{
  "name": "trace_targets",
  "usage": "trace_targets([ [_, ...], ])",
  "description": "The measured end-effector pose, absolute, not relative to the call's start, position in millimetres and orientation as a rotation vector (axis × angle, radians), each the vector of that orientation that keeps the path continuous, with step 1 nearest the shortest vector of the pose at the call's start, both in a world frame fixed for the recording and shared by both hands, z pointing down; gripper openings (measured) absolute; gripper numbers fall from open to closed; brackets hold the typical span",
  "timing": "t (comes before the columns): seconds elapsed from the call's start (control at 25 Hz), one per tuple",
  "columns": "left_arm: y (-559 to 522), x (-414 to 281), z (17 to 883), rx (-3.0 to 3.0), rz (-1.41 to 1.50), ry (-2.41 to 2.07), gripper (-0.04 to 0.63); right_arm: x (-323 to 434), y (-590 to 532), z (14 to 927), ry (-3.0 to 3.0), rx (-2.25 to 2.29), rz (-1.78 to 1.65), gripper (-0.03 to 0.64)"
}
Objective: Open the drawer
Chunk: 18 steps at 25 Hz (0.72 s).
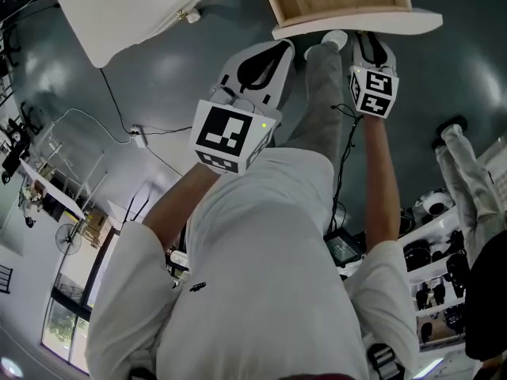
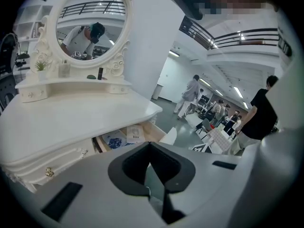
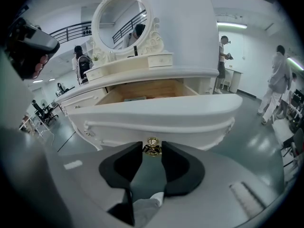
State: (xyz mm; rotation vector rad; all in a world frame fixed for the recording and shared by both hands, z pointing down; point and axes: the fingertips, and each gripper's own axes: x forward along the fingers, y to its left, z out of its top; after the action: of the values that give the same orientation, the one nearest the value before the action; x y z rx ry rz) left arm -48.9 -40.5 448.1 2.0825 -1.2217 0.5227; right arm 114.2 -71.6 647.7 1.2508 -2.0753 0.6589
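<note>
The drawer [image 3: 156, 113] already stands well out from the front edge of the table [image 2: 71, 113], its wooden inside open to view, so the task looks close to done. The right gripper [image 3: 152, 152] has its jaws set partly apart and pinching the small gold knob [image 3: 152, 147] on the drawer's curved white front. That knob is the only handhold there, and the gripper slants down onto it from the person's side, which suits a straight draw outward. The left gripper [image 1: 273, 54] hangs beside the drawer, clear of the table. Its jaws are tip to tip with nothing between them, so it seems only to be kept out of the way.

The right gripper view alone shows the knob and the pinch on it; from the head view the drawer front hides the knob. The left gripper view looks in from the side and shows papers [image 2: 134, 133] lying in the drawer and the oval mirror [image 2: 90, 23] at the table's back edge.
</note>
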Motion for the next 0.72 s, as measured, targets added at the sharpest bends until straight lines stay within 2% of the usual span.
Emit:
trace_targets([
  [0.72, -40, -41, 445, 2.117, 0.533, -1.18, 0.009, 134, -42, 647, -2.041, 1.249, 0.668, 0.135],
])
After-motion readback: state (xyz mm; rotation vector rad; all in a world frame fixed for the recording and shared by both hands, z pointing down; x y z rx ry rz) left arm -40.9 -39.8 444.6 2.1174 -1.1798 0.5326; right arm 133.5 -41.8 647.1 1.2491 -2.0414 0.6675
